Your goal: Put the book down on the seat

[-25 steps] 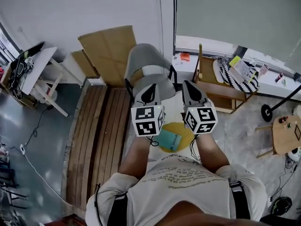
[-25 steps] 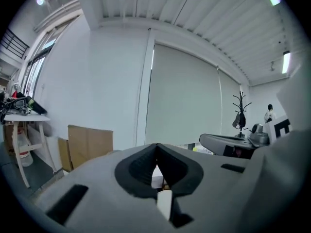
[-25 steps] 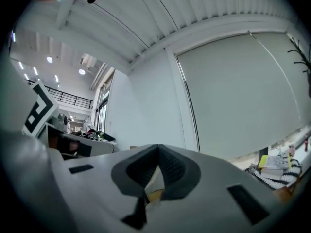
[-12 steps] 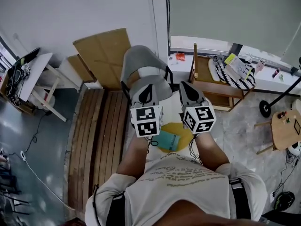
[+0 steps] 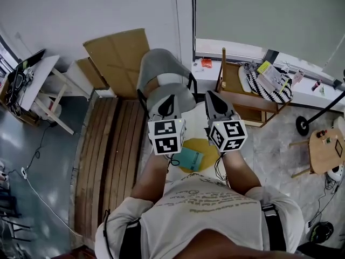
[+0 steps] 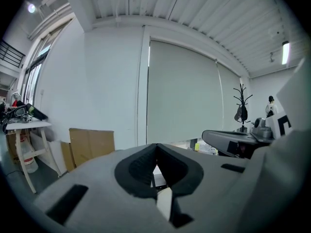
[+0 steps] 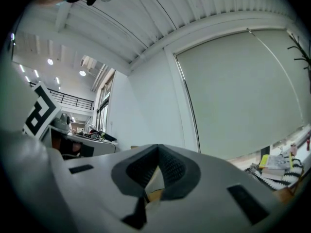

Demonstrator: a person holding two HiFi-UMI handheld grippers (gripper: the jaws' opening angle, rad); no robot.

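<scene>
A teal book [image 5: 190, 158] lies flat on a round yellow seat [image 5: 208, 147] just in front of the person's body. Both grippers are held up above it, side by side, pointing forward toward a grey chair [image 5: 160, 69]. My left gripper [image 5: 166, 106] is shut with nothing between its jaws; in the left gripper view its tips [image 6: 156, 148] meet. My right gripper [image 5: 212, 97] is shut and empty too, its tips [image 7: 158, 149] touching in the right gripper view. Neither gripper touches the book, and their marker cubes hide part of the yellow seat.
Cardboard sheets [image 5: 116, 50] lean on the wall behind the grey chair. A slatted wooden platform [image 5: 110, 144] runs along the left. A wooden rack [image 5: 242, 99] stands at the right, a white table [image 5: 32, 77] far left, a small round table [image 5: 326, 150] far right.
Both grippers stay shut and side by side; they have drifted slightly left in the head view. The book has not moved on the yellow seat.
</scene>
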